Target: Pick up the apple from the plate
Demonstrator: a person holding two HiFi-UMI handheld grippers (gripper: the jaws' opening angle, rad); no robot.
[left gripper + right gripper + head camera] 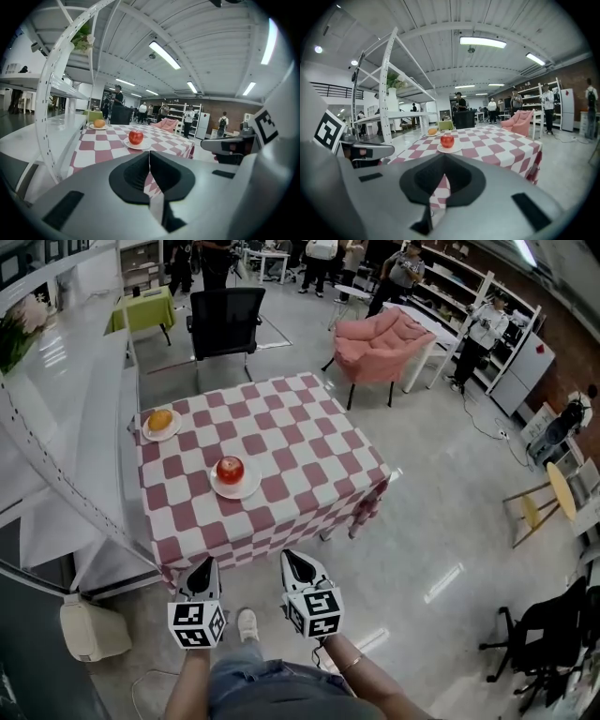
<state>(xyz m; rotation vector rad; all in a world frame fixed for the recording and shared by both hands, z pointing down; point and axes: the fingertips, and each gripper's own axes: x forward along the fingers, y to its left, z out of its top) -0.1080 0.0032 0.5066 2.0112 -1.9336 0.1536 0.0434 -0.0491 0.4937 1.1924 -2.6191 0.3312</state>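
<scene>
A red apple (230, 469) sits on a white plate (247, 488) near the middle of a table with a red and white checked cloth (300, 446). Both grippers hang side by side short of the table's near edge, well away from the apple. My left gripper (205, 562) is shut and holds nothing; in its own view the jaws (149, 153) meet and the apple (136, 137) lies straight ahead. My right gripper (287, 557) also looks shut and empty, its tips (443, 156) touching, with the apple (447, 140) ahead on its plate (455, 150).
An orange (160, 419) lies on a second plate at the table's far left corner. A white shelf rack (84, 427) runs along the left of the table. A black chair (225, 322) and a pink armchair (384, 343) stand behind it. People stand at the back.
</scene>
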